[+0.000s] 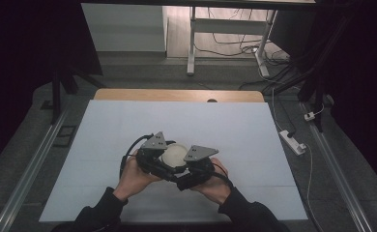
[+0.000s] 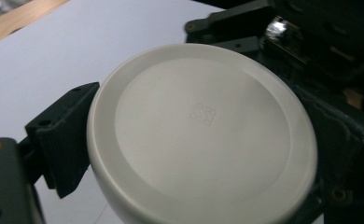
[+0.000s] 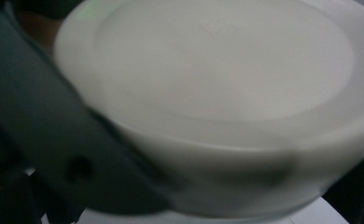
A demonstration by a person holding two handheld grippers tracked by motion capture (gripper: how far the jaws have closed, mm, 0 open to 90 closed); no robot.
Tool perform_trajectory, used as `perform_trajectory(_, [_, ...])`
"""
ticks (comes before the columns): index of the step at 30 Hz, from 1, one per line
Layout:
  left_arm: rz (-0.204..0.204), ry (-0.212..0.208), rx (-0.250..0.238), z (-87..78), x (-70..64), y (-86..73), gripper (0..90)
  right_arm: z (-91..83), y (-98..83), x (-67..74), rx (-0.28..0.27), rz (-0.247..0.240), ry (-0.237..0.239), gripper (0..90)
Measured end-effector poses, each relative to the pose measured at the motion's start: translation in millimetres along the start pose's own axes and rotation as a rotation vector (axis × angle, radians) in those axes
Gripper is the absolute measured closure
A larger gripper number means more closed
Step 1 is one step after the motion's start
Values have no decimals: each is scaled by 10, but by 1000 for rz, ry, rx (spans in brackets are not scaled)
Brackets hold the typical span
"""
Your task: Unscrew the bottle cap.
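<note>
Just below the middle of the high view, the person's two hands meet over the white table (image 1: 128, 125), each holding a set of tongs, and a round white lid (image 1: 174, 154) sits between them. The left tongs (image 1: 153, 155) come in from the lower left, the right tongs (image 1: 195, 166) from the lower right, each with a grey three-cornered plate on top. The two are so close that their black frames nearly touch below the lid.

In the left gripper view the lid (image 2: 203, 135) shows its flat, smooth face with a raised rim and a faint embossed mark at the centre. One black jaw of the left tongs (image 2: 189, 154) presses against the lid's edge at the left of the frame, and the other sits against the rim at the right, so these tongs are spread about as wide as the lid and clamped across it. Behind it, at upper right, is the dark body of the other tool.

In the right gripper view, blurred, the lid (image 3: 227, 93) sits very close, tilted. A black jaw of the right tongs (image 3: 217, 186) lies against its side wall at lower left; the other jaw peeks in at the lower right corner, touching or just beside the rim. They appear closed on the lid too.
</note>
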State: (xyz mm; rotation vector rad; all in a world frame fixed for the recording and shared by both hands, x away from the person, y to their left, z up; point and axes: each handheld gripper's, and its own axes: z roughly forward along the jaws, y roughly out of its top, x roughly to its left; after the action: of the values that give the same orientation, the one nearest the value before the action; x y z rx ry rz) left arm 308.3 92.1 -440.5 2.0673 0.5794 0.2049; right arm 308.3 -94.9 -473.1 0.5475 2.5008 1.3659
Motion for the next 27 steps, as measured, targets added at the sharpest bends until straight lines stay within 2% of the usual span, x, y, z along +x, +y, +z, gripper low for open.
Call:
perform_trajectory(3, [-13, 0, 5, 15, -11, 15, 69, -1, -8, -16, 0, 10, -1, 66])
perform_trajectory(6, [4, -48, 1, -17, 11, 39, 7, -10, -6, -19, -8, 11, 14, 66])
perform_trajectory(10, [76, -97, 0, -158, 43, 75, 0, -21, -1, -11, -17, -2, 43, 66])
perform_trajectory(13, [150, -157, 18, -259, 83, 77, 0, -24, 2, 5, -24, -13, 75, 66])
perform_trajectory(15, [179, -208, 31, -291, 110, 63, 0, -24, 7, 21, -26, -23, 99, 66])
perform_trajectory(21, [232, -296, 42, -260, 151, -6, 13, -19, 17, 79, -34, -52, 164, 66])
perform_trajectory(24, [239, -318, 41, -228, 157, -31, 34, -23, 22, 107, -37, -62, 187, 66])
perform_trajectory(27, [252, -307, 29, -215, 143, -47, 69, -26, 28, 123, -35, -67, 189, 66])
